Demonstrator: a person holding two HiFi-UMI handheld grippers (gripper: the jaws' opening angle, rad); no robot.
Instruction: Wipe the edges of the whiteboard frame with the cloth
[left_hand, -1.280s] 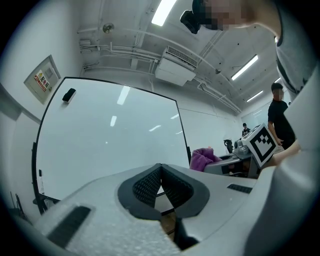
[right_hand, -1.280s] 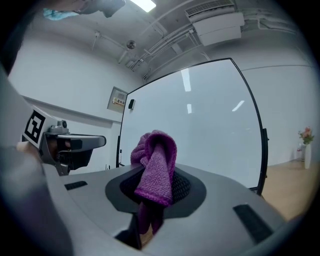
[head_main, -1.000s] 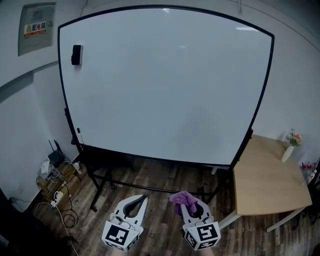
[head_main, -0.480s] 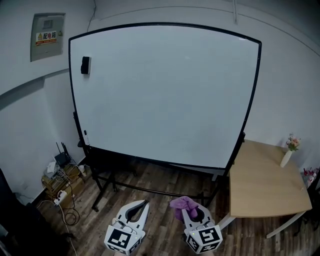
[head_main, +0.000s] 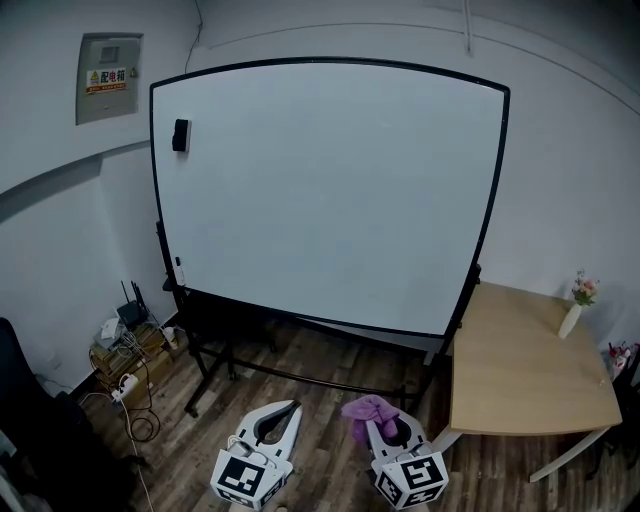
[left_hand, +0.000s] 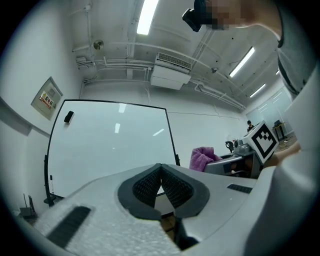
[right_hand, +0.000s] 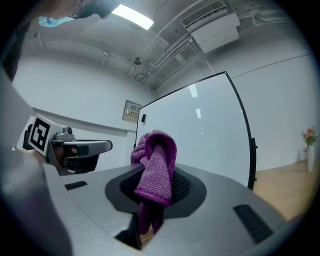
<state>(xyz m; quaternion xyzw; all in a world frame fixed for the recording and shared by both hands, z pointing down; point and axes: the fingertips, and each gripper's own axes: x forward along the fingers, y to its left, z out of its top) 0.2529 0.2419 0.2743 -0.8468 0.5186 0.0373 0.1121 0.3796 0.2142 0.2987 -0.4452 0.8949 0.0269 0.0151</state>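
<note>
A large whiteboard (head_main: 330, 190) with a thin black frame (head_main: 492, 200) stands on a black stand against the wall. A black eraser (head_main: 180, 135) clings to its upper left. My right gripper (head_main: 378, 422) is low in the head view, shut on a purple cloth (head_main: 366, 410) that bunches out past its tips. In the right gripper view the purple cloth (right_hand: 155, 167) hangs folded between the jaws, with the whiteboard (right_hand: 200, 135) far ahead. My left gripper (head_main: 280, 415) is beside it, shut with nothing in it; its tips meet in the left gripper view (left_hand: 161, 167).
A light wooden table (head_main: 520, 365) stands right of the board, with a small vase of flowers (head_main: 575, 305) at its far corner. A router and tangled cables (head_main: 125, 345) sit on the floor at the left. A grey electrical box (head_main: 108, 77) hangs on the wall.
The head view has pulled back and shifted: the whiteboard looks smaller and sits further right in the picture. Both grippers stay low and keep their states.
</note>
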